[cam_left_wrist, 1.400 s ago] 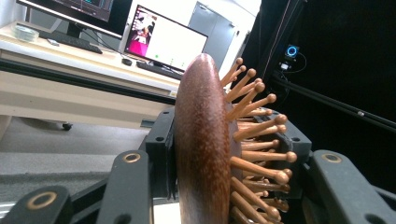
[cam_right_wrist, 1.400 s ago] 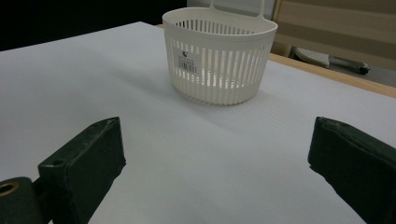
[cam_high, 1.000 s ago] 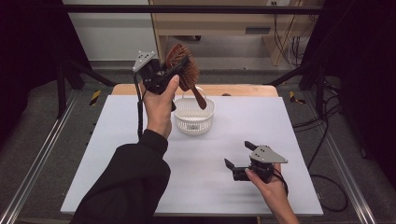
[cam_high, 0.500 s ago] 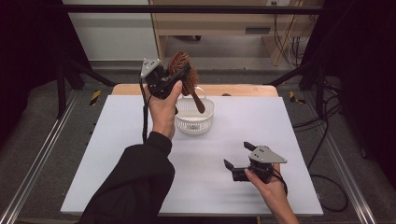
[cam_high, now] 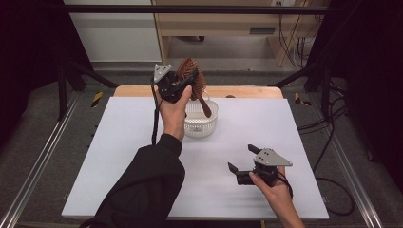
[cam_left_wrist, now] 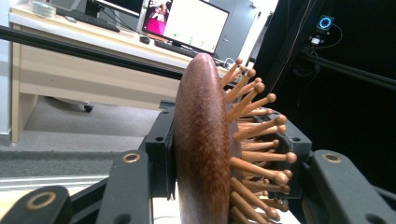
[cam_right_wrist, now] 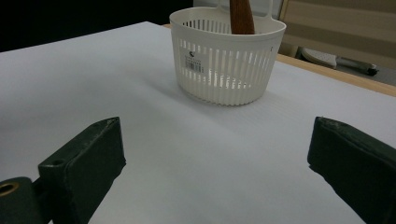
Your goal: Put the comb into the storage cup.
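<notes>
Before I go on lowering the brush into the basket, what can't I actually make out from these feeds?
- Basket floor: in the high view the left hand covers it; in the right gripper view its wall hides it.
- Hairbrush handle: cut off by the bottom edge of the left gripper view.
- Handle tip: hidden inside the basket in the right gripper view.
- Basket label: too small to read.

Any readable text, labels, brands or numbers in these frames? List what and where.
Nothing can be read.
Sticker on the white basket, right gripper view: small mark above barcode-like lines, too small to read.
Monitor on the desk, left gripper view: bright window and a picture, text too blurred to read.
Wooden hairbrush in the left gripper: no marking seen.
Right gripper: no marking seen.
</notes>
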